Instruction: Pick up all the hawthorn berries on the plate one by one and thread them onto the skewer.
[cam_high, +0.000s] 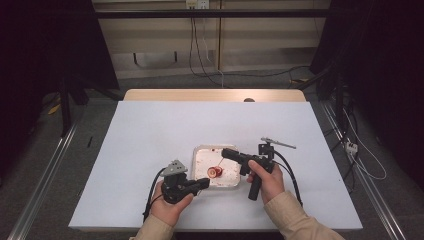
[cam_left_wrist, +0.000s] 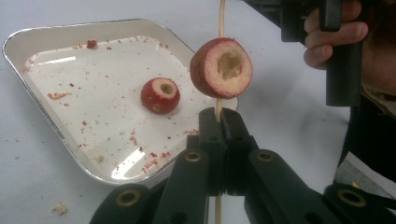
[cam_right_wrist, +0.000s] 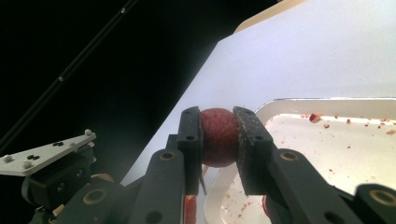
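Observation:
My left gripper (cam_left_wrist: 219, 116) is shut on a thin wooden skewer (cam_left_wrist: 221, 23) that points up and away from it. A cored red fruit (cam_left_wrist: 222, 67) is threaded on the skewer just above the jaws. A second cored red fruit (cam_left_wrist: 160, 94) lies in the white tray (cam_left_wrist: 93, 84). My right gripper (cam_right_wrist: 218, 114) is shut on another red fruit (cam_right_wrist: 218, 140), held over the tray's corner (cam_right_wrist: 355, 154). In the high view the left gripper (cam_high: 206, 183) sits at the tray's near left corner and the right gripper (cam_high: 225, 151) reaches over the tray (cam_high: 195, 165) from the right.
Red crumbs are scattered over the tray floor (cam_left_wrist: 60, 95), and a few lie on the white table sheet (cam_high: 150, 130) beside it. The table's wooden far edge (cam_high: 215, 95) is bare. Dark floor and cables surround the table.

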